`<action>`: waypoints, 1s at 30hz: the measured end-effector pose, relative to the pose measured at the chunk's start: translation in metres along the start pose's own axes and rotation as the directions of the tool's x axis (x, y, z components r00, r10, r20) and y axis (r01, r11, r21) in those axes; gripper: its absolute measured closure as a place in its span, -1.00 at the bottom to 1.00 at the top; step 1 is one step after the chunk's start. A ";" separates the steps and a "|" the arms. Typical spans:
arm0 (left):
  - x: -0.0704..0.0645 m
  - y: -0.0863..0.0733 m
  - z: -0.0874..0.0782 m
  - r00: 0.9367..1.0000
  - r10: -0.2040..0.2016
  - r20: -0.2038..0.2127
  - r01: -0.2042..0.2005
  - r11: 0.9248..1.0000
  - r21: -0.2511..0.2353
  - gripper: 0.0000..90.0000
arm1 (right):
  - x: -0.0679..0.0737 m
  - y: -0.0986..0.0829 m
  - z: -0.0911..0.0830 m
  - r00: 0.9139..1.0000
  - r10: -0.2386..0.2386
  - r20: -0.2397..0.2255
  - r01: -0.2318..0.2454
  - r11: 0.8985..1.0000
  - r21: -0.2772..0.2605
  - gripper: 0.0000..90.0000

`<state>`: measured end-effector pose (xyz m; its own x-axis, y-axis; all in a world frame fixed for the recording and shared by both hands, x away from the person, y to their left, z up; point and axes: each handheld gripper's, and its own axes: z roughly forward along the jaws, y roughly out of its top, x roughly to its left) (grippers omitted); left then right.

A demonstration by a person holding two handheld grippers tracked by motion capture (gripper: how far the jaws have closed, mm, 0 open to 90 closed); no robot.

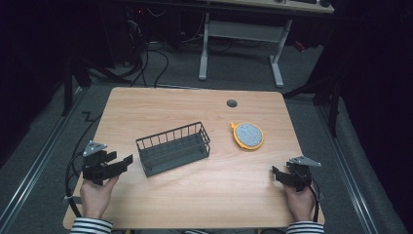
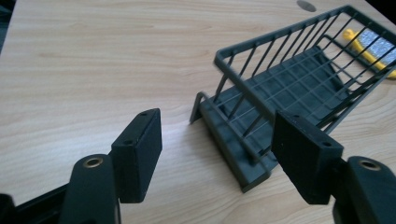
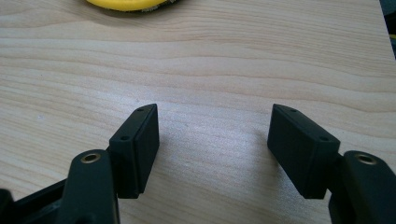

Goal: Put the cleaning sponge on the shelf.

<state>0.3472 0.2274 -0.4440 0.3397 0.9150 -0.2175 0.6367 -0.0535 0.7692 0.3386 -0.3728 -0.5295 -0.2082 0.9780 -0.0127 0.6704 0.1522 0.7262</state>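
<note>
**Both claws wait apart, basket and scrubber between them**

The left claw (image 1: 122, 161) sits near the surface's (image 1: 195, 195) near-left corner, jaws spread and aimed at the wire basket (image 1: 173, 148) just beside it, likely lining up a grip on its end. The right claw (image 1: 276, 171), also spread and empty, rests by the near-right edge, facing the yellow-rimmed scrubber (image 1: 248, 135) toward the far-right.

The table (image 1: 195, 195) is pale wood with a fine grain; the basket (image 1: 173, 148) is dark grey wire; the scrubber (image 1: 248, 135) is speckled grey, rimmed in yellow; both grippers (image 1: 119, 163) (image 1: 278, 174) are black; the sleeves (image 1: 90, 226) are striped black and white.
</note>
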 end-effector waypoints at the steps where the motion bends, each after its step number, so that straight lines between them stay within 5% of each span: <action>1: -0.002 0.003 0.000 1.000 0.004 0.004 -0.004 1.000 0.001 -0.24 | 0.000 0.000 0.000 1.000 0.000 0.000 0.000 1.000 0.000 -0.24; 12: -0.013 0.034 0.023 0.999 0.038 0.011 -0.039 0.999 0.031 -0.07 | 0.000 0.000 0.000 1.000 -0.005 -0.002 0.005 1.000 0.001 -0.25; 30: -0.009 0.042 0.055 0.998 0.058 -0.004 -0.058 0.994 0.097 0.35 | 0.000 0.000 0.000 1.000 -0.005 -0.002 0.005 1.000 0.001 -0.25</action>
<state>0.4090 0.1949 -0.4426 0.3736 0.9119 -0.1698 0.6801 -0.1448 0.7187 0.3386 -0.3726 -0.5296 -0.2129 0.9770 -0.0149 0.6699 0.1571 0.7257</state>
